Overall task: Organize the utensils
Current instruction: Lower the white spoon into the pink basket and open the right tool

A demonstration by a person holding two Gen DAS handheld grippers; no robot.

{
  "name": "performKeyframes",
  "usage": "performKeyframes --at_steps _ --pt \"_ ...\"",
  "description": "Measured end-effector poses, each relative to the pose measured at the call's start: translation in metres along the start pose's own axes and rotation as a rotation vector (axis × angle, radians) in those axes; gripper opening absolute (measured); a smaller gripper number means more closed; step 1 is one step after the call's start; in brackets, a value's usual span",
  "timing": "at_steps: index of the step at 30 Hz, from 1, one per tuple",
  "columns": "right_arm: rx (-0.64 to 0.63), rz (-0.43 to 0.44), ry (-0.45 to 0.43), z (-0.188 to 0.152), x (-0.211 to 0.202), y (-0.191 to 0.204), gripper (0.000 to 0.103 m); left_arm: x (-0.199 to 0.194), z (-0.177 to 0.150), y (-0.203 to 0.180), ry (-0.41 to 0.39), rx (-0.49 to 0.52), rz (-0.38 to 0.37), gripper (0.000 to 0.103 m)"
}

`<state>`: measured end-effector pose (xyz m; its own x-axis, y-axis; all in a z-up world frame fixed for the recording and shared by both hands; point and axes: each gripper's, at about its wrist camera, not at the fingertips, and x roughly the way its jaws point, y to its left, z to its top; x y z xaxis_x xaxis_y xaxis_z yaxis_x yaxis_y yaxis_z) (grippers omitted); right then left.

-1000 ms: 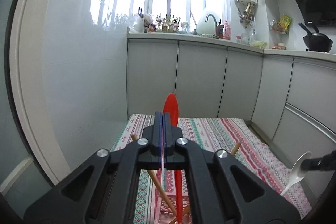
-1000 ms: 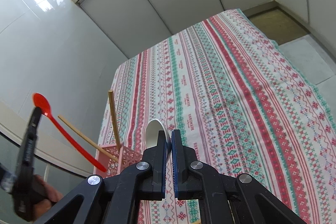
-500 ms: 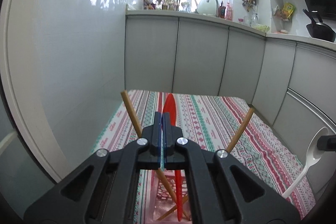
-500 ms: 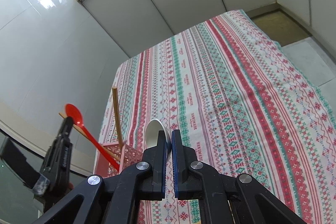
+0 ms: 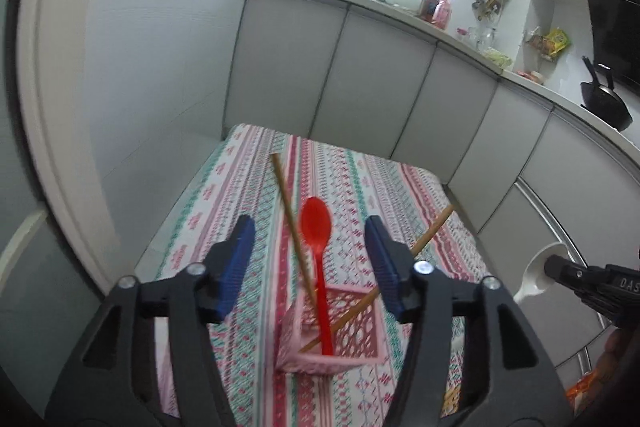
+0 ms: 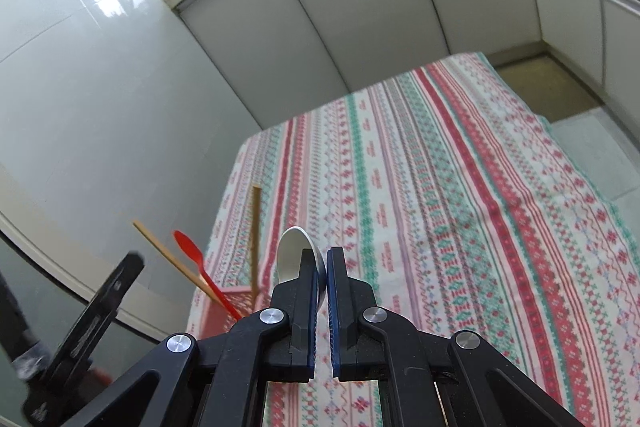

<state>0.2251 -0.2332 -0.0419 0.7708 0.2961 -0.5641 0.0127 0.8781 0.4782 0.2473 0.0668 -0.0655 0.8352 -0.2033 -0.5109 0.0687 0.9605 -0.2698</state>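
Note:
A pink perforated holder (image 5: pixel 336 331) stands on the striped tablecloth (image 5: pixel 248 211) near the table's left edge. A red spoon (image 5: pixel 318 259) stands in it with two wooden chopsticks (image 5: pixel 290 219). My left gripper (image 5: pixel 310 259) is open just above the holder, its fingers either side of the spoon and clear of it. My right gripper (image 6: pixel 322 259) is shut on a white spoon (image 6: pixel 294 251), held above the table right of the holder (image 6: pixel 228 303). The white spoon also shows in the left wrist view (image 5: pixel 540 271).
Grey cabinets (image 5: pixel 360 75) run along the far side and right of the table. The counter holds a sink tap, bottles and a black wok (image 5: pixel 606 103). A glossy white wall (image 5: pixel 140 67) stands at the left. The cloth (image 6: pixel 460 187) stretches far and right.
My left gripper has opened and let go of the red spoon, which now stands in the holder. The left gripper tilted downward. My right gripper keeps its hold on the white spoon.

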Motion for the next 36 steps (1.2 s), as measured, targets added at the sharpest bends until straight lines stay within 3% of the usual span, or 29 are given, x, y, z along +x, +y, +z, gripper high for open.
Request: performKeyframes --at_steps 6,13,18,25,36 --pt "-0.063 0.012 -0.033 -0.003 0.010 0.028 0.004 -0.004 -0.006 0.022 0.155 -0.016 0.066 0.076" --pt "-0.176 -0.012 -0.085 -0.013 0.029 0.065 0.004 0.014 -0.031 0.040 0.368 0.003 0.107 0.078" --pt "-0.271 -0.055 -0.131 -0.021 0.043 0.088 0.004 0.028 -0.044 0.052 0.466 -0.016 0.134 0.078" --pt "-0.367 -0.094 -0.096 -0.041 0.073 0.112 0.004 0.030 -0.049 0.052 0.494 -0.005 0.141 0.079" --pt "-0.371 -0.085 -0.029 -0.049 0.097 0.113 0.006 0.035 -0.048 0.050 0.512 0.021 0.142 0.079"
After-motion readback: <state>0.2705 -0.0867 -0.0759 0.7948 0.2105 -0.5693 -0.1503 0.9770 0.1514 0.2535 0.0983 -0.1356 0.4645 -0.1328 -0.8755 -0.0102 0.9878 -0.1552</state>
